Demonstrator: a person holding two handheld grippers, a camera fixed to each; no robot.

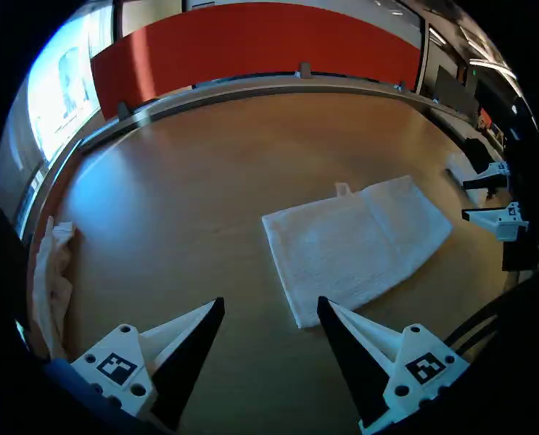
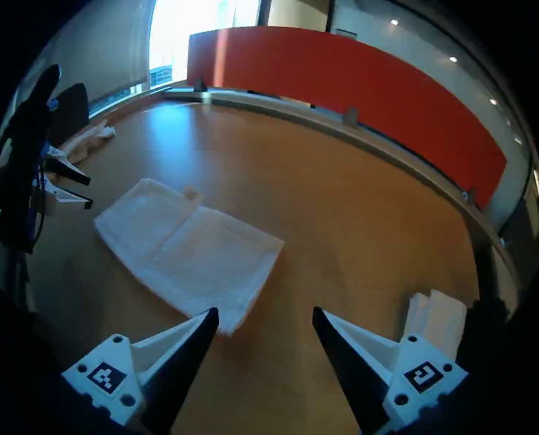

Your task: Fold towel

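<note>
White crumpled cloth [image 1: 51, 283] lies at the left edge of the wooden desk [image 1: 218, 181]. The left claw [image 1: 269, 303] hangs open and empty, just short of the folded white towel [image 1: 356, 243], which lies flat mid-desk. The right claw [image 2: 264, 312] is also spread wide, holding nothing, near the towel's corner. Stacked folded cloths [image 2: 437, 319] sit towards the desk's right edge.

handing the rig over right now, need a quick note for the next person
Left tongs: open, empty, near a corner of the towel.
Right tongs: open, empty, by the opposite end.
The towel lies flat on the table, apparently folded over once.
Left to do: further folds, then perhaps set it with the folded white pile.
</note>
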